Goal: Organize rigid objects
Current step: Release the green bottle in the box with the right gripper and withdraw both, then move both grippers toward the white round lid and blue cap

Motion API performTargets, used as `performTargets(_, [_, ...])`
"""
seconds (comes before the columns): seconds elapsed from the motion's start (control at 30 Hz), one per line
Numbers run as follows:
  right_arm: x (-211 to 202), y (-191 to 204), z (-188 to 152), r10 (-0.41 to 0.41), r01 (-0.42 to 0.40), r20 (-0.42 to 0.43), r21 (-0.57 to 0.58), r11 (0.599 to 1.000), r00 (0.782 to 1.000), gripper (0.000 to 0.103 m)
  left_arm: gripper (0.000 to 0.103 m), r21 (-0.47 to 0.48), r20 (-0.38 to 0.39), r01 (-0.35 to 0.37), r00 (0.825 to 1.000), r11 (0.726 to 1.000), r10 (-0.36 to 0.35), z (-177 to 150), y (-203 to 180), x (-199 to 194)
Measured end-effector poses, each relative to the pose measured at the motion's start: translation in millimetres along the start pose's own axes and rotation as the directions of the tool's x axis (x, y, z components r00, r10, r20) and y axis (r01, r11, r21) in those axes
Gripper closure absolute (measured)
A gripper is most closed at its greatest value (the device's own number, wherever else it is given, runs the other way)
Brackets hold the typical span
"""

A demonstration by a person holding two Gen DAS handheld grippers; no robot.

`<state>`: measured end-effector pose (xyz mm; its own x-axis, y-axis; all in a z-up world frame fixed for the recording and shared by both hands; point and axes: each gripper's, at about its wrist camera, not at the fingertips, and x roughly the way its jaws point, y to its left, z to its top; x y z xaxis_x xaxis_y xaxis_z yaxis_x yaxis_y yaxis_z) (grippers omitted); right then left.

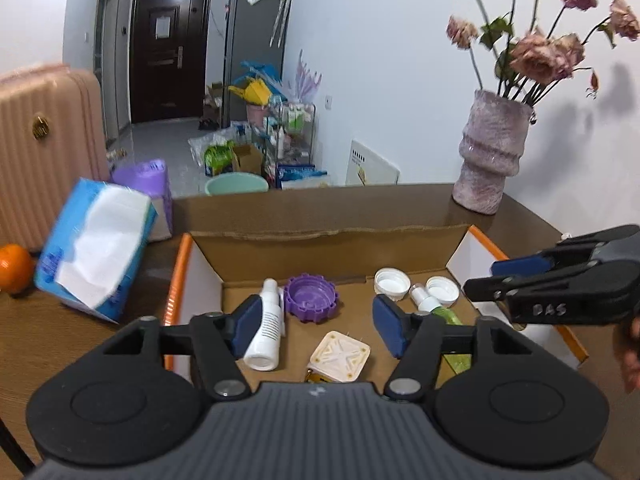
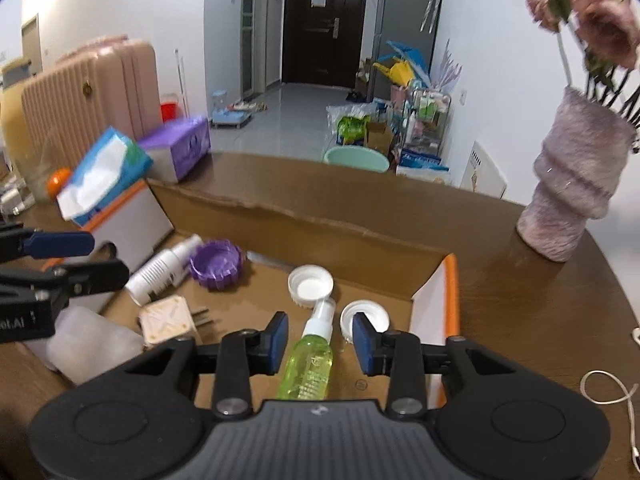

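In the middle bottom of the right view, the green bottle point(image 2: 308, 364) looks light and slippery; grab its middle. Both the right gripper point(image 2: 320, 338) and the left gripper point(image 1: 320, 320) have jaws apart.

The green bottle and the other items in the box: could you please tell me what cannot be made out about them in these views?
- Green bottle: base hidden by the right tool body in the right wrist view; mostly behind the left tool finger in the left wrist view.
- White bottle label: print too small to read.
- Square plug: near edge hidden by the tool body, left wrist view.
- Flowers: blurred, cut by the frame edge, right wrist view.
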<state>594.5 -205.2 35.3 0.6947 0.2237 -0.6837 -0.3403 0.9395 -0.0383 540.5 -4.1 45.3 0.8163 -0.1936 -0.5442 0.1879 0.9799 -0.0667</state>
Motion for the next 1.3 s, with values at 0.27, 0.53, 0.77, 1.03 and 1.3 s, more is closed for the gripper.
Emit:
performTargets(0.27, [-83.5,-0.5,-7.5,-0.019,0.019,0.102,0.002,1.000,0.995,0.047,0.013,0.009,0.071,-0.040,0.997,0.999,0.039,-2.8,-14.0,-72.8])
performTargets(0.53, [-166.0,7.3,-47.3,-0.050,0.047,0.262,0.017,0.999,0.964,0.026,0.000,-0.016,0.207,-0.133,0.969,0.991,0.134,-33.0,-29.7,-154.0])
performTargets(0.77, [-215.4,22.7,-95.0,-0.059,0.050,0.363,0.034,0.998,0.930,0.023,0.000,-0.048,0.262,-0.148,0.952,0.988,0.156,-62.9,-43.6,-214.8])
performTargets(1.03, [-273.5,60.1,-165.1,-0.058,0.061,0.468,0.009,0.998,0.882,0.016,0.000,-0.059,0.337,-0.149,0.928,0.987,0.160,-118.1,-64.6,-276.2])
performTargets(1.3, [-306.6,101.1,-242.9,-0.041,0.046,0.480,0.001,0.999,0.876,0.012,0.000,-0.054,0.335,-0.146,0.929,0.988,0.156,-202.3,-78.3,-315.1])
